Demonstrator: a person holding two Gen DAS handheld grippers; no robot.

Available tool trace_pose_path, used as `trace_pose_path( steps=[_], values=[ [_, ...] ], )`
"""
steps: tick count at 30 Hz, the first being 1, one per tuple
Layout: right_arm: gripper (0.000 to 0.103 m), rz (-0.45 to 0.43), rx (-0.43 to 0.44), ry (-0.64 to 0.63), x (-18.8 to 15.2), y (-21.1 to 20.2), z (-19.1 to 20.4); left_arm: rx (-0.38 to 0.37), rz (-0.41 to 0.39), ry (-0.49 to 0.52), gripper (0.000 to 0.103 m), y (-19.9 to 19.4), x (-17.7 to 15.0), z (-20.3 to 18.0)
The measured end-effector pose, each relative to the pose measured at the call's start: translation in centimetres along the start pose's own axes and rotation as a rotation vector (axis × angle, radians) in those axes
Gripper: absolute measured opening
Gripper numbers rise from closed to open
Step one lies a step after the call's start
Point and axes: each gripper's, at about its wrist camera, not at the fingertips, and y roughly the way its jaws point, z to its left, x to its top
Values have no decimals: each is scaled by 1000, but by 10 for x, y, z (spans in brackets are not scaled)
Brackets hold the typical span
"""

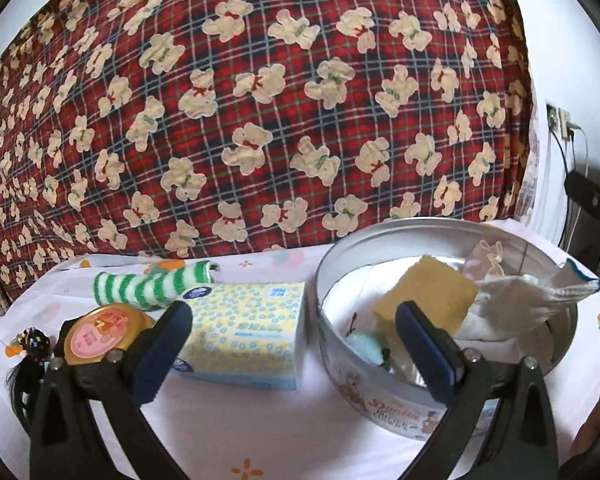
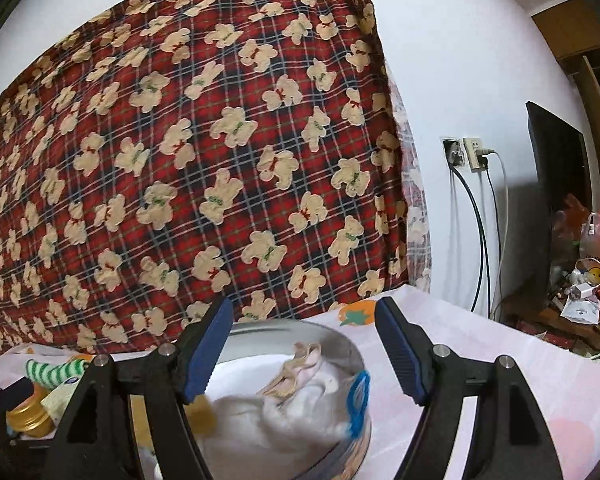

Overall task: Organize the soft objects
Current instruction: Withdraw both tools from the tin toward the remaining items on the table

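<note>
A round metal tin [image 1: 340,368] stands on the white table at the right of the left wrist view. It holds a yellow sponge [image 1: 424,300], a white sock [image 1: 540,292] draped over its rim and a small teal piece [image 1: 366,346]. To its left lie a tissue pack [image 1: 244,332] and a green-striped sock [image 1: 152,286]. My left gripper [image 1: 296,328] is open, one finger by the tissue pack, the other over the tin. My right gripper [image 2: 306,356] is open above the tin [image 2: 300,328], nothing between its fingers. White cloth [image 2: 300,404] with a blue cuff fills the tin.
A gold-lidded jar [image 1: 98,334] and a dark hair tie [image 1: 32,346] sit at the table's left. A red plaid bear-print cover [image 1: 260,100] rises behind the table. A wall socket with cables [image 2: 472,156], a dark screen [image 2: 556,168] and cluttered bags [image 2: 592,256] are to the right.
</note>
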Motion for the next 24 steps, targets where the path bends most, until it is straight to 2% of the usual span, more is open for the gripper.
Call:
trace_pose_path(
  steps=[14,19,24],
  values=[
    [75,21,-2,-19,-15,-29,21,0,-14,-38,103,-31,-15,36],
    [75,32,18,-46,-20,-38,35,23,-10,-14,103,-41,-21,51],
    [75,78,64,-39,-27,-43,50,51,11,-13,103,-47,-29,76]
  ],
)
